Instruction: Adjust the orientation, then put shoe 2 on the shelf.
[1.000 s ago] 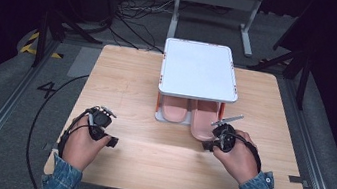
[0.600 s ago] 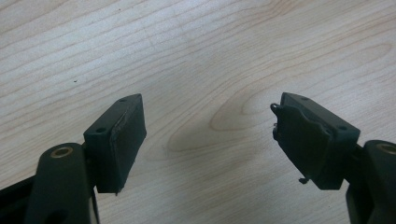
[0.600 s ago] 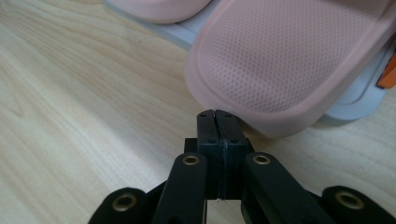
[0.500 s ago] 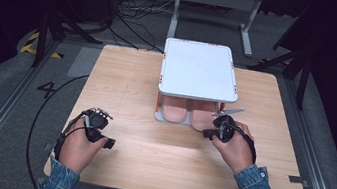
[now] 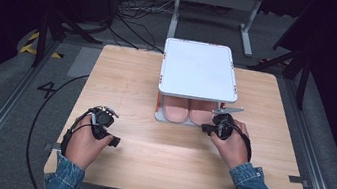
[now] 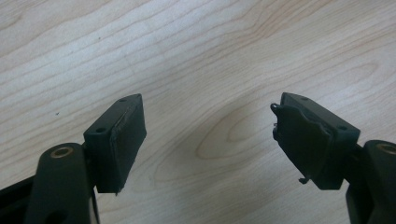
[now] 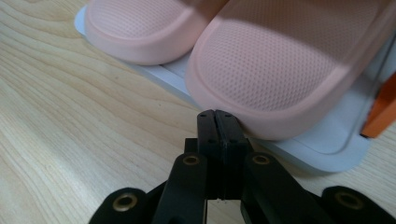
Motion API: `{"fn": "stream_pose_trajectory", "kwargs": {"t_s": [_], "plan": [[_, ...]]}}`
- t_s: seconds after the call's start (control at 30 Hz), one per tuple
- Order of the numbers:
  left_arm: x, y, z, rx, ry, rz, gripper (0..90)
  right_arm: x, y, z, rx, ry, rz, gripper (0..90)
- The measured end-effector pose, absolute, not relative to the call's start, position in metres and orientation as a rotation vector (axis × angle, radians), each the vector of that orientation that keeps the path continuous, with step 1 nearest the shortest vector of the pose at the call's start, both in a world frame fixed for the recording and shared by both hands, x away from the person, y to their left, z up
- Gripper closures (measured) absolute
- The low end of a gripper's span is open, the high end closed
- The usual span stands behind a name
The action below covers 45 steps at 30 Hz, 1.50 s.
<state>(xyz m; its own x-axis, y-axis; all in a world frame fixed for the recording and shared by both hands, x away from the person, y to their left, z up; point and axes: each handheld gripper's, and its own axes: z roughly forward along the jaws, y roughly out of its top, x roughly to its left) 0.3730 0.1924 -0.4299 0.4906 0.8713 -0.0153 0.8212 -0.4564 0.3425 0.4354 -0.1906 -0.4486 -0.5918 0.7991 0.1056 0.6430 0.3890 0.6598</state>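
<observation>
Pressed together, my right gripper (image 7: 218, 122) jaws meet the rounded, dimpled pink slipper (image 7: 289, 65); left gripper (image 6: 208, 140) jaws gape over grained wood (image 6: 196, 51).

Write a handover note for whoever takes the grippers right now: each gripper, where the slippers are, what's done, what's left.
Left gripper: open, empty, over bare table at the near left.
Right gripper: fingers shut on nothing, tips at the toe of the right pink slipper, at the shelf's front edge.
Slippers: both pink slippers sit side by side on the lower tray of the white two-tier rack, toes toward the person.
Done: right gripper brought up to the slipper.
Left: likely open it and grip or shift the slipper; neither is gripped yet.
</observation>
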Motion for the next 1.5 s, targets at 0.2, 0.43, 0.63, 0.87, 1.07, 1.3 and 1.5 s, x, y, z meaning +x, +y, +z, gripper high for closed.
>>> {"fn": "stream_pose_trajectory", "kwargs": {"t_s": [0.2, 0.43, 0.63, 0.87, 1.07, 1.3, 1.5], "plan": [[0.379, 0.187, -0.431, 2.450, 1.405, 0.224, 24.9, 0.432, -0.192, -0.449, 1.259, 2.433, 1.048, 77.7], [0.386, 0.182, -0.430, 2.453, 1.379, 0.224, 24.9, 0.419, -0.212, -0.418, 1.274, 2.415, 1.091, 60.9], [0.391, 0.176, -0.429, 2.462, 1.354, 0.222, 24.9, 0.409, -0.239, -0.396, 1.184, 2.351, 1.108, 43.0], [0.390, 0.176, -0.426, 2.454, 1.331, 0.217, 24.7, 0.400, -0.278, -0.380, 1.178, 2.308, 1.098, 40.8], [0.389, 0.183, -0.425, 2.441, 1.333, 0.230, 24.4, 0.403, -0.316, -0.380, 1.177, 2.275, 1.078, 35.5], [0.389, 0.189, -0.423, 2.427, 1.320, 0.232, 23.5, 0.402, -0.348, -0.386, 1.163, 2.241, 1.032, 31.7], [0.394, 0.191, -0.420, 2.408, 1.304, 0.251, 22.1, 0.392, -0.384, -0.391, 1.225, 2.238, 0.970, 24.8]]}}
